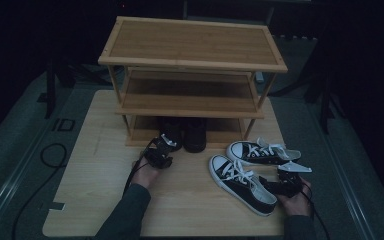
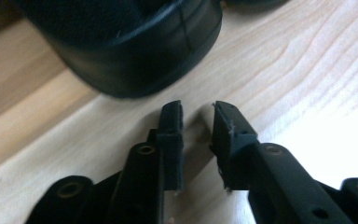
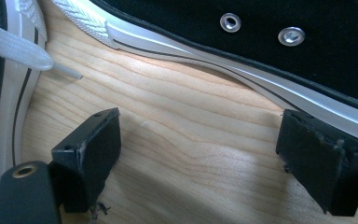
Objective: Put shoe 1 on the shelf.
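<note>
Two black shoes point(image 1: 171, 132) point(image 1: 196, 134) stand on the bottom shelf of a bamboo rack point(image 1: 190, 65). My left gripper point(image 1: 166, 146) is just in front of the left one. In the left gripper view its jaws point(image 2: 198, 114) stand a little apart over bare wood, with nothing between them and the black shoe's rounded end point(image 2: 135, 51) just ahead. Two black-and-white sneakers point(image 1: 240, 182) point(image 1: 260, 151) lie on the table at the right. My right gripper point(image 1: 270, 184) is open beside them. Its jaws point(image 3: 198, 126) are wide over bare wood, between one sneaker's side point(image 3: 261, 42) and the other's sole edge point(image 3: 0, 102).
The rack has three shelves; the top and middle ones are bare. It stands at the back of a light wooden table point(image 1: 105, 190). A white lace point(image 3: 14, 46) trails onto the wood. Cables run from both grippers, and one loops on the floor point(image 1: 50, 155) at the left.
</note>
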A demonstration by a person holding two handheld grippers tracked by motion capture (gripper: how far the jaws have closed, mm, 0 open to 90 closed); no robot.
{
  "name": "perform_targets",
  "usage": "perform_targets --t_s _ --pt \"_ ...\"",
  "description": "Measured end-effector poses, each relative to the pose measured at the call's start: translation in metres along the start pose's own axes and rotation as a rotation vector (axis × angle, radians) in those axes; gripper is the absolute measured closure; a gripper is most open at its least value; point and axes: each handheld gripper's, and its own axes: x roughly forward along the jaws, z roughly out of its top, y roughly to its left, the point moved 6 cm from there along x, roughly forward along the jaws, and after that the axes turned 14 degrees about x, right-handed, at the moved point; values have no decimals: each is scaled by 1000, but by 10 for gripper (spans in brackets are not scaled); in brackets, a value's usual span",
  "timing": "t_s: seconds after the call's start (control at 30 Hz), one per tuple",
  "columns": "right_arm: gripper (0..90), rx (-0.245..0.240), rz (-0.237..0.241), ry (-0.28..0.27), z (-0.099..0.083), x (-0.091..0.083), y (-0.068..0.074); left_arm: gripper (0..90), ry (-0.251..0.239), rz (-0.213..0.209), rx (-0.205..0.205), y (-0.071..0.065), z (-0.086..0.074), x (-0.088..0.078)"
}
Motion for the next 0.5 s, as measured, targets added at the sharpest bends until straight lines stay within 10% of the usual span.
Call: perform_targets --t_s 0.5 --pt "139 0 0 0 0 0 0 597 -57 10 -53 17 -47 -37"
